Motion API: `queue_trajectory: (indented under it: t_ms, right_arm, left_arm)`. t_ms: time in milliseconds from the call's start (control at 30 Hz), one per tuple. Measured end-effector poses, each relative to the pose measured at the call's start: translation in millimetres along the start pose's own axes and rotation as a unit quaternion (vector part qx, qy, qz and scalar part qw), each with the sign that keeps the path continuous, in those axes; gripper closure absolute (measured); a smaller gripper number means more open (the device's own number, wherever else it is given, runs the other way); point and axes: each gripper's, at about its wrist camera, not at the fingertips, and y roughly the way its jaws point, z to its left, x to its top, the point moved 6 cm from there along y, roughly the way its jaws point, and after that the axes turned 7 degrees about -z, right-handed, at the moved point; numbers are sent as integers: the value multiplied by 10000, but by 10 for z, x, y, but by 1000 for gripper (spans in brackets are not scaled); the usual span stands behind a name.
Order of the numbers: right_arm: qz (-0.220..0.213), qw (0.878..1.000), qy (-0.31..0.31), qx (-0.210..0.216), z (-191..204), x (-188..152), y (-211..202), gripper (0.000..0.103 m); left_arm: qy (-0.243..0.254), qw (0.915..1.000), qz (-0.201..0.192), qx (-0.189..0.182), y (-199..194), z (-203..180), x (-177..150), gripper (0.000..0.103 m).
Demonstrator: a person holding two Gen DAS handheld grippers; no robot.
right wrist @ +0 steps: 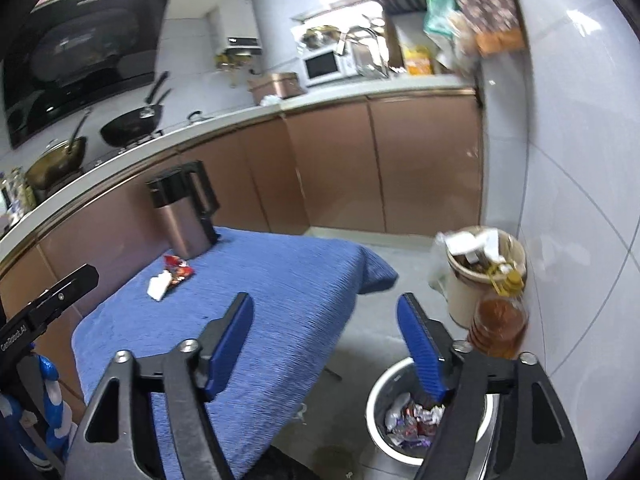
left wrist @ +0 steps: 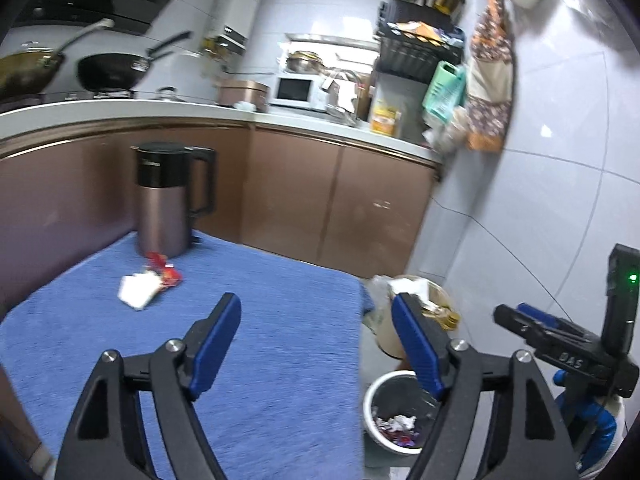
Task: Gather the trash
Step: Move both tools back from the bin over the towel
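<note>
A red snack wrapper (left wrist: pixel 165 271) and a crumpled white paper (left wrist: pixel 137 288) lie on the blue cloth-covered table (left wrist: pixel 260 320), just in front of a brown kettle (left wrist: pixel 164 200). They also show in the right wrist view, the wrapper (right wrist: pixel 179 271) and the paper (right wrist: pixel 157 285). A small white trash bin (left wrist: pixel 394 412) with wrappers inside stands on the floor right of the table; it also shows in the right wrist view (right wrist: pixel 384 408). My left gripper (left wrist: pixel 316 340) is open and empty over the table's right part. My right gripper (right wrist: pixel 326 340) is open and empty above the table edge and bin.
A beige bucket (right wrist: pixel 480 276) stuffed with rubbish and a bottle of amber oil (right wrist: pixel 498 324) stand by the tiled wall. Brown kitchen cabinets (left wrist: pixel 340 200) run behind the table. The counter holds woks, a microwave and racks.
</note>
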Motion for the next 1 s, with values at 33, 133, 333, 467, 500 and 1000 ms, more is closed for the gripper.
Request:
queue_trajectory:
  t_ms: [33, 133, 333, 467, 500, 1000]
  right_arm:
    - [-39, 10000, -60, 37, 64, 19, -24, 25]
    - [-155, 9995, -245, 130, 259, 87, -110, 20]
    - [-394, 9974, -513, 301, 590, 216, -273, 9]
    - [-573, 9954, -651, 404, 790, 297, -372, 4]
    - [-631, 9946, -695, 446, 853, 315, -410, 4]
    - [-805, 9889, -1075, 641, 1204, 221, -564, 0]
  left_arm:
    - [-18, 10000, -43, 87, -66, 68, 24, 26]
    - [-29, 9989, -227, 407, -289, 268, 79, 24]
    - [-73, 9928, -628, 1018, -696, 577, 216, 21]
    - [-124, 9880, -785, 1324, -927, 734, 274, 21]
    - [-112, 9863, -809, 1434, -971, 757, 275, 21]
    - [114, 9728, -946, 2111, -1321, 845, 273, 20]
